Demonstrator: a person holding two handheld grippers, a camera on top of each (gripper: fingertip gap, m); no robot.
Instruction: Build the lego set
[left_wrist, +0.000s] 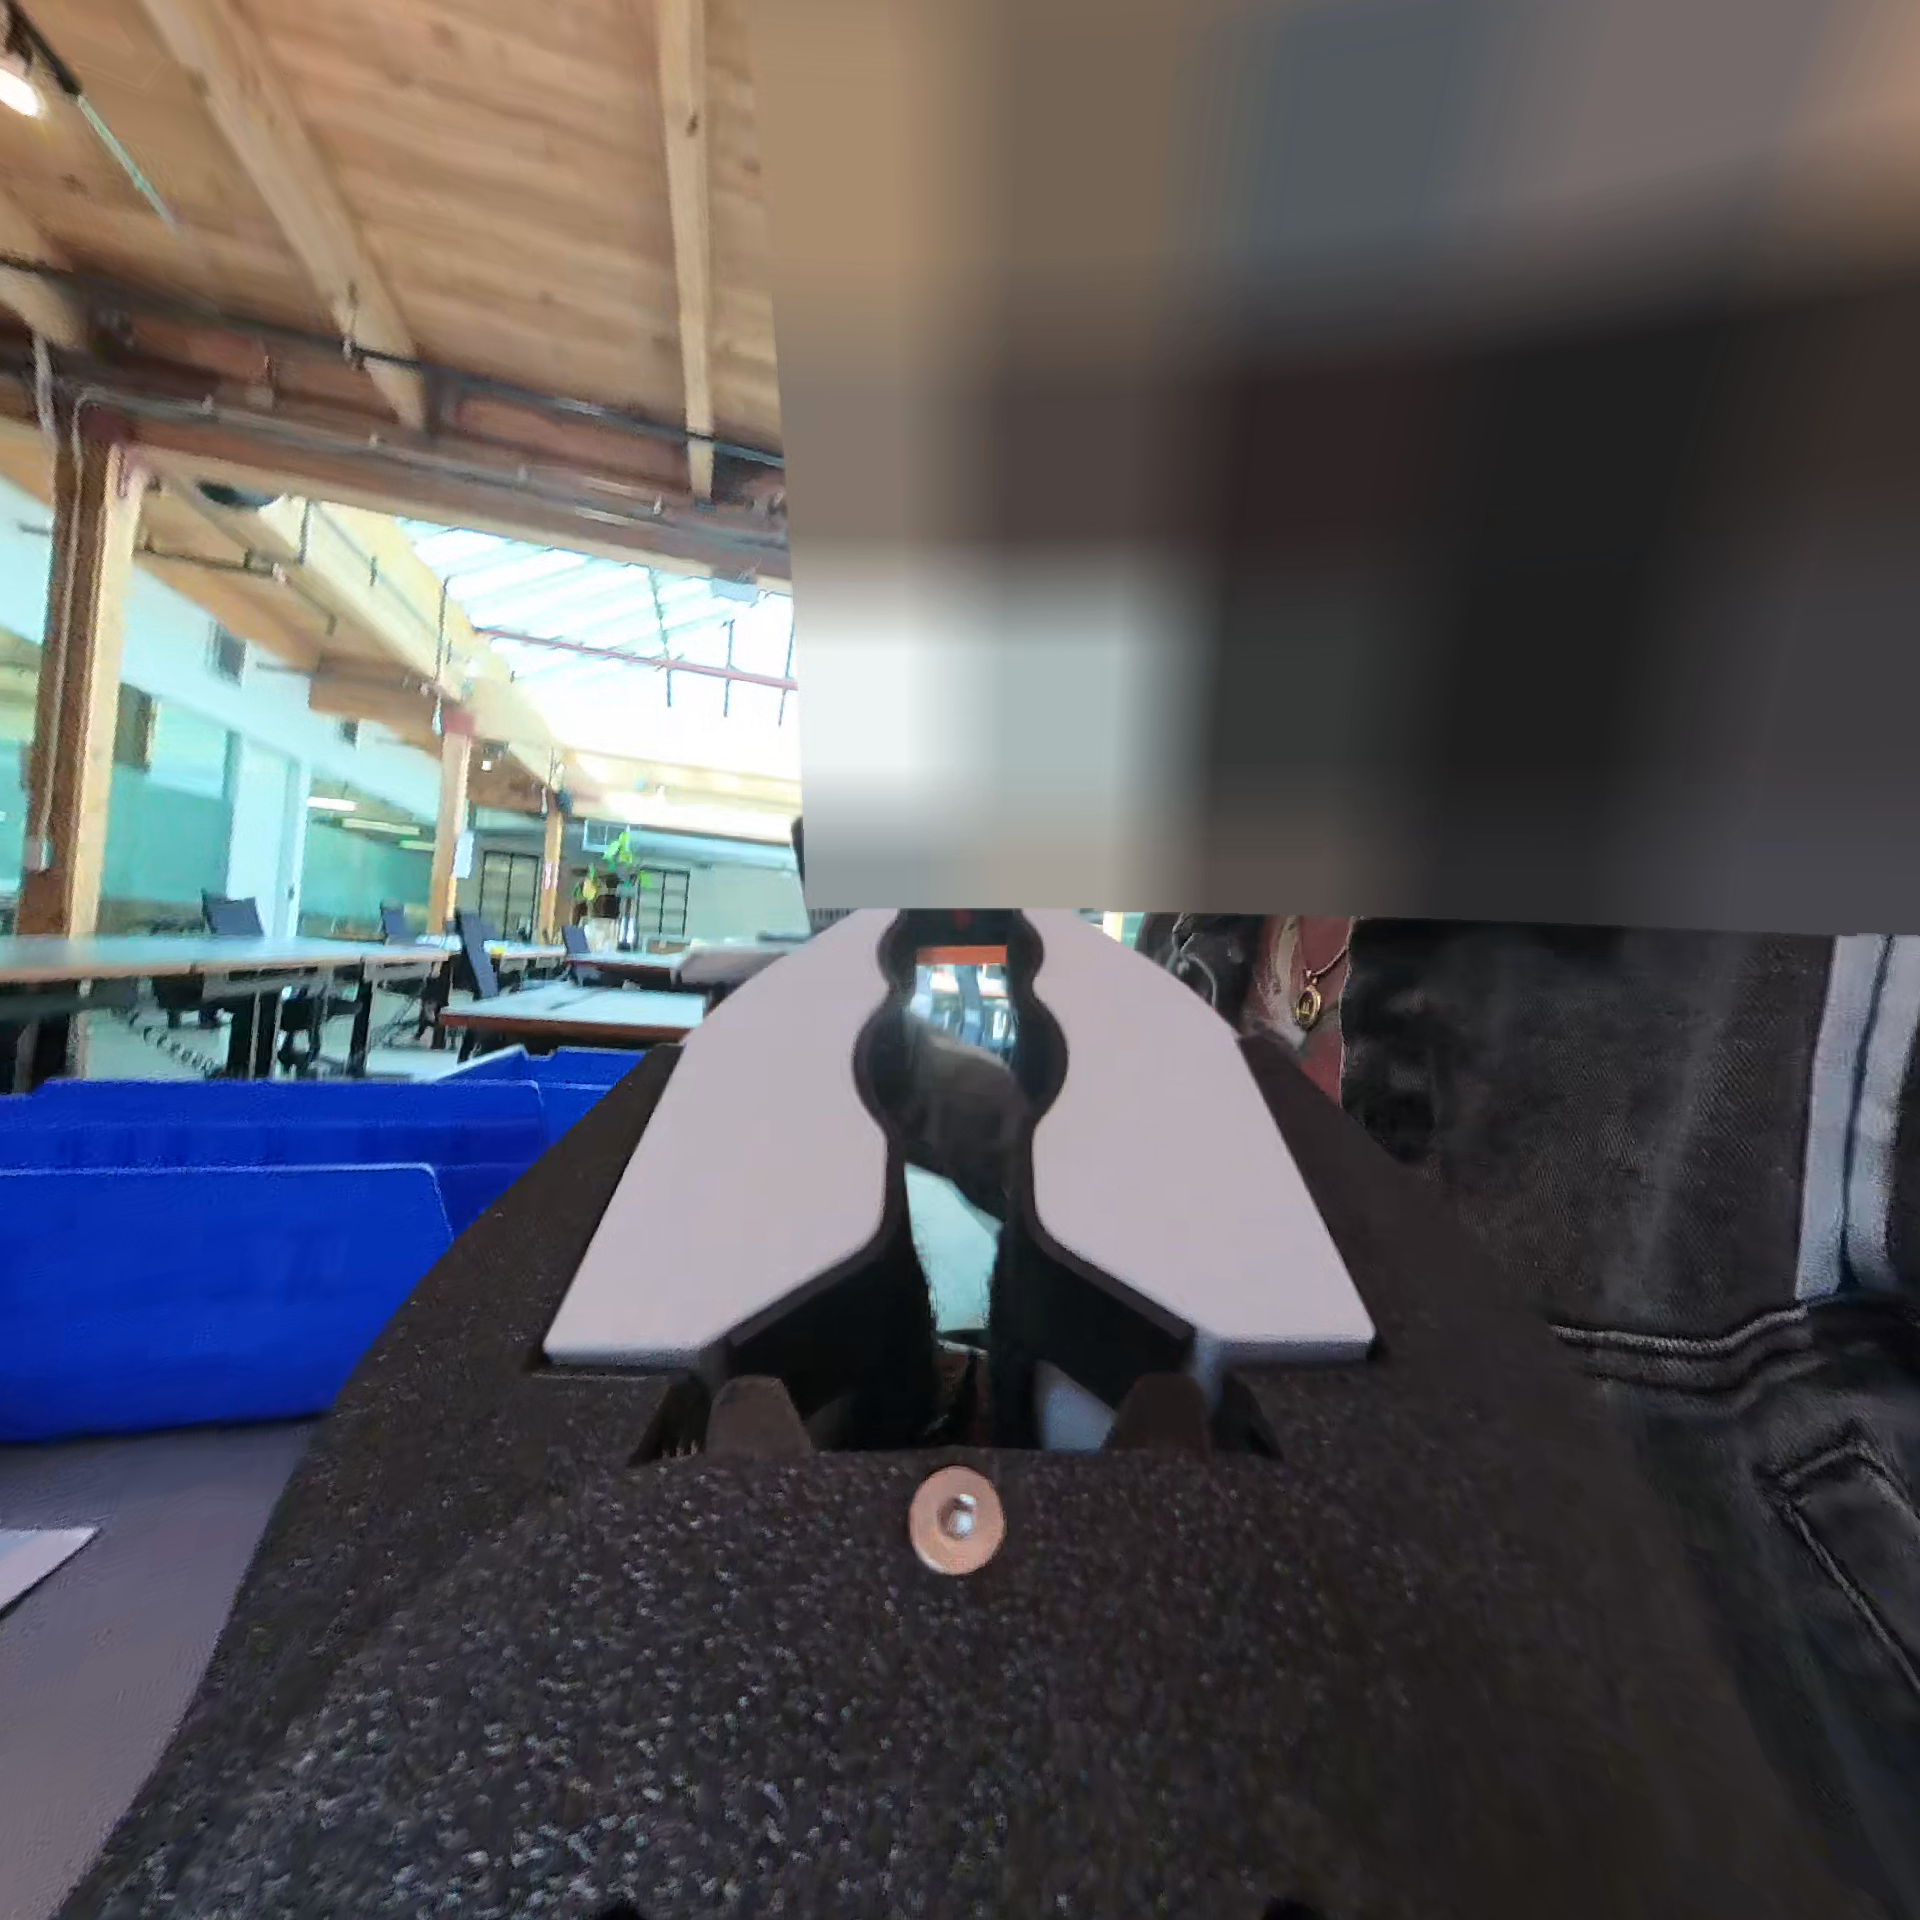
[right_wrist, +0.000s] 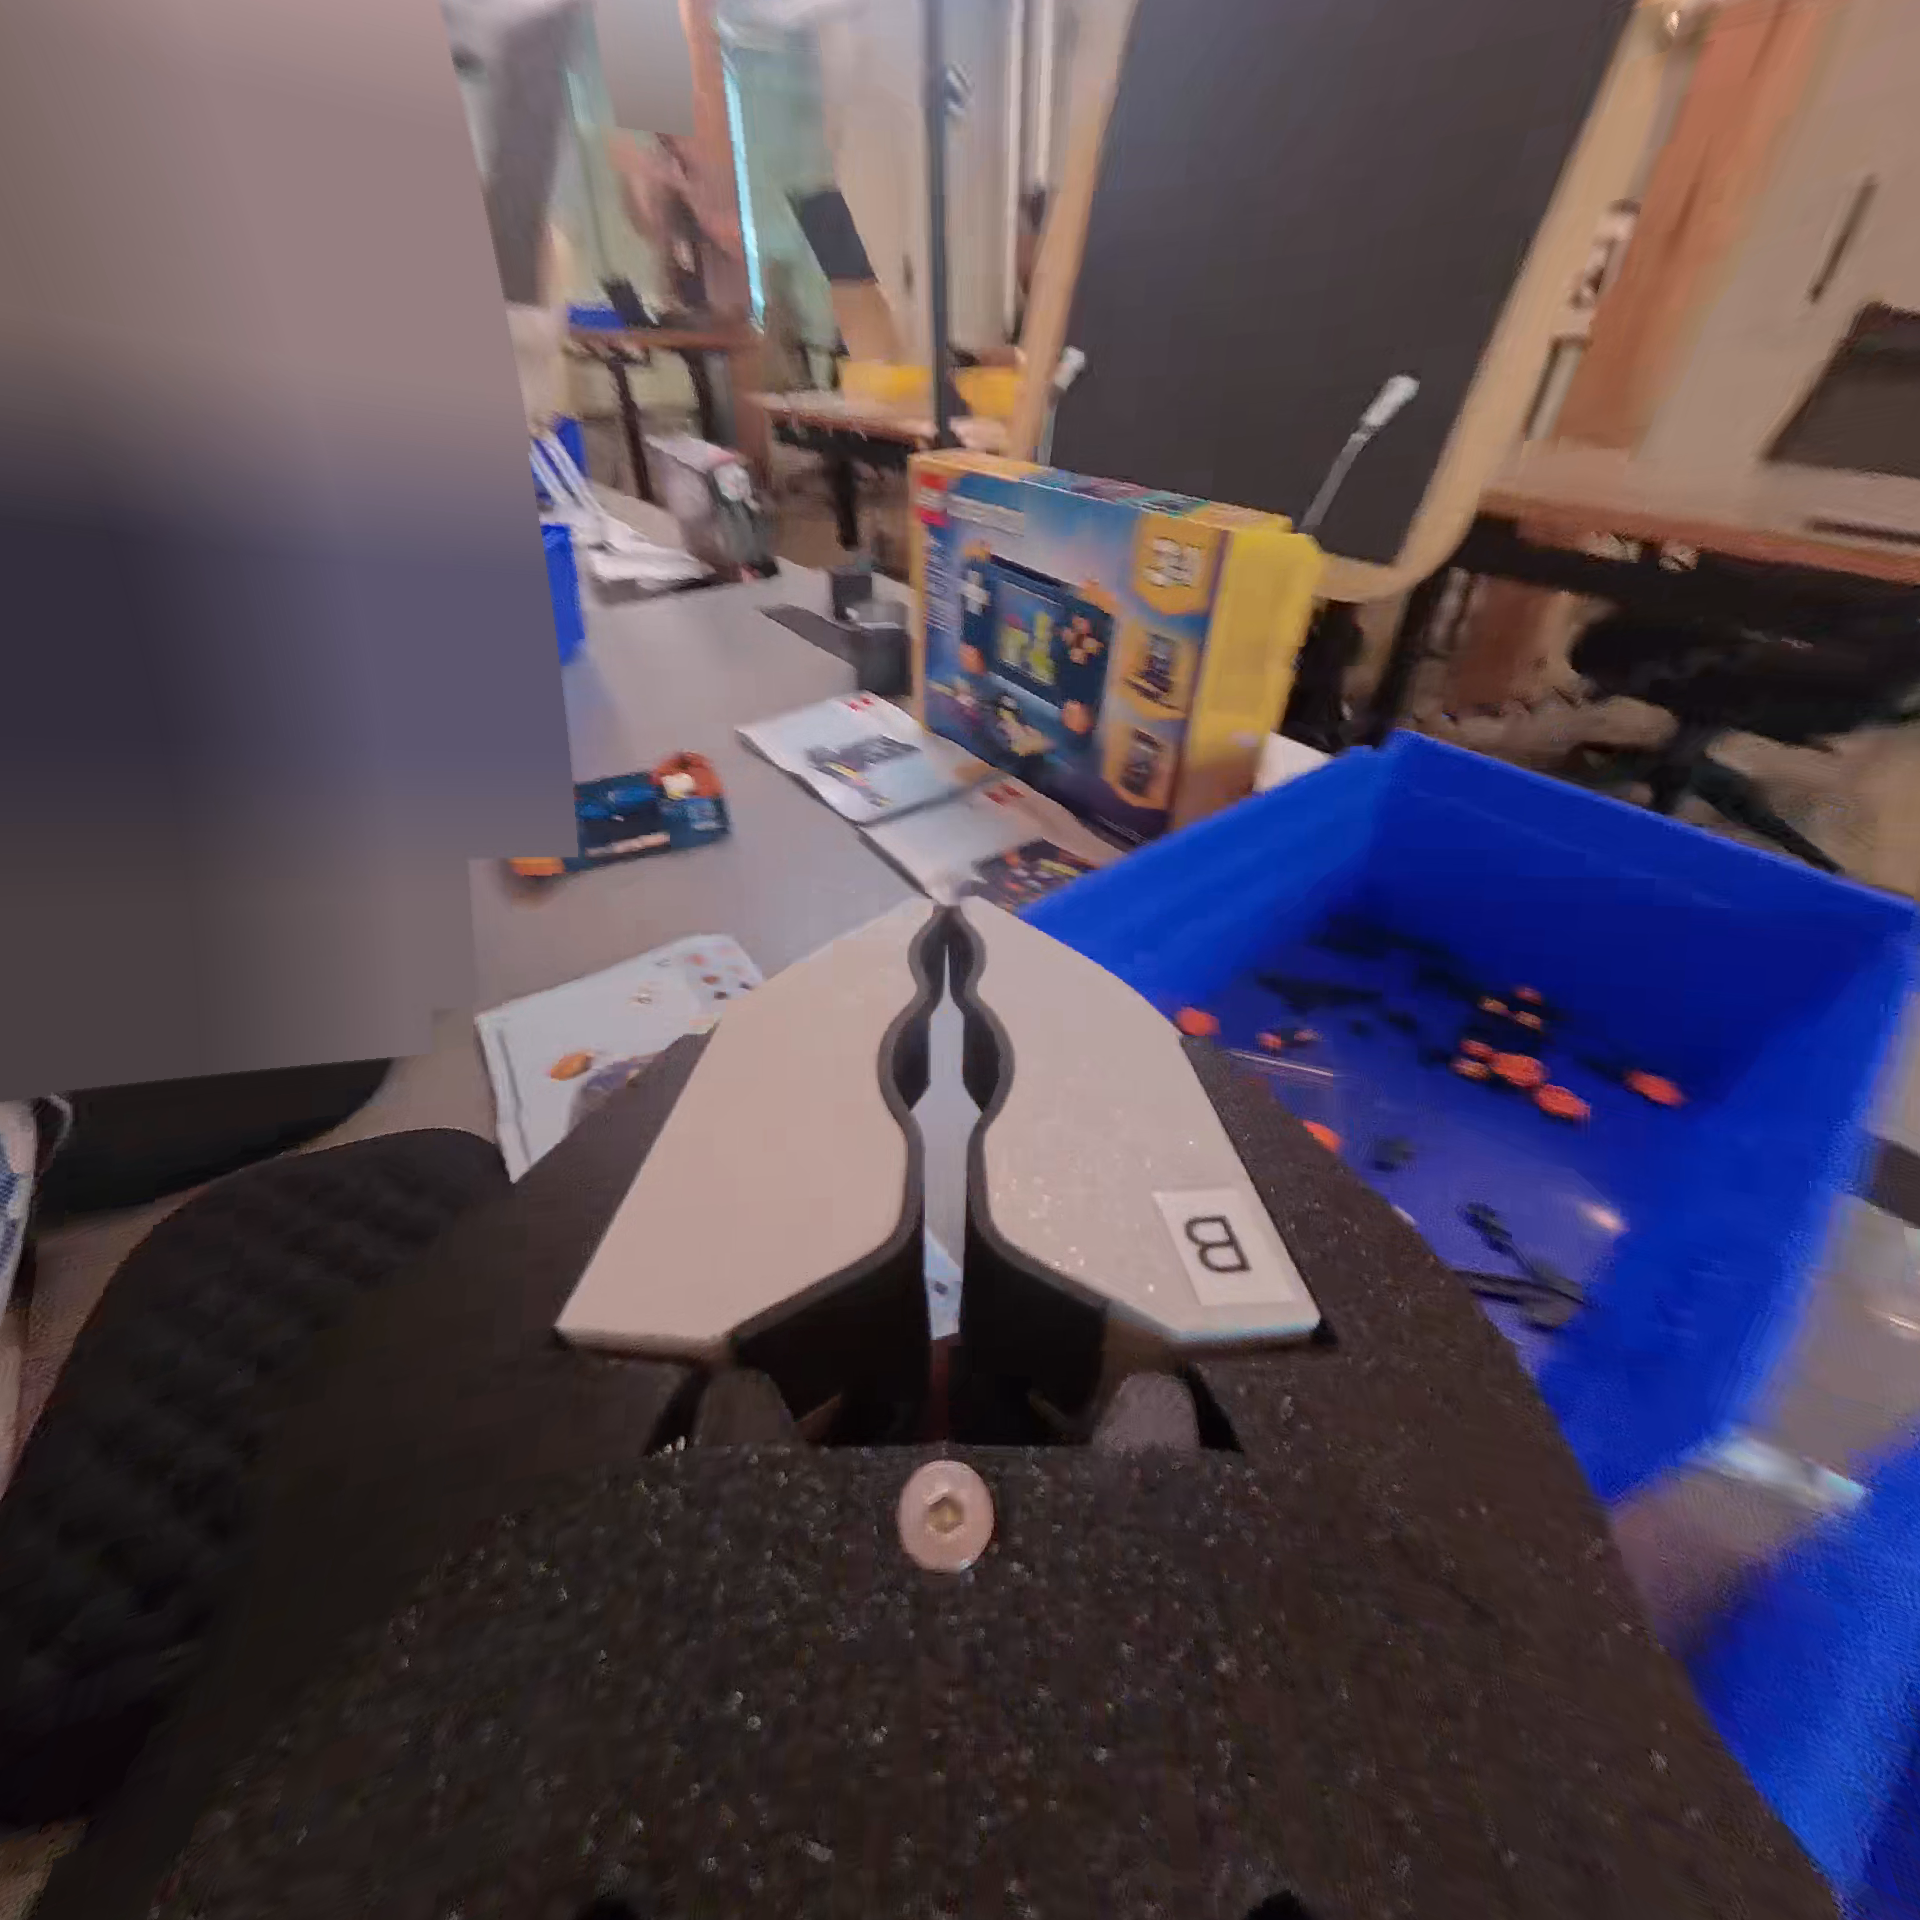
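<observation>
Blue bin (right_wrist: 1558, 914) of small orange and black pieces sat at two o'clock of the right gripper (right_wrist: 948, 920), whose tips met on nothing. Left gripper (left_wrist: 961, 940) stood narrowly parted, empty, raised toward a person's dark jacket (left_wrist: 1558, 1143), blue bins (left_wrist: 260, 1195) at nine o'clock.

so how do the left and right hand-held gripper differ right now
The left hand-held gripper has its jaws slightly apart with nothing between them; the right hand-held gripper has its tips together. The left points up across the room beside a person's dark jacket; the right tilts over a table by a blue bin. Both have grey fingers.
</observation>
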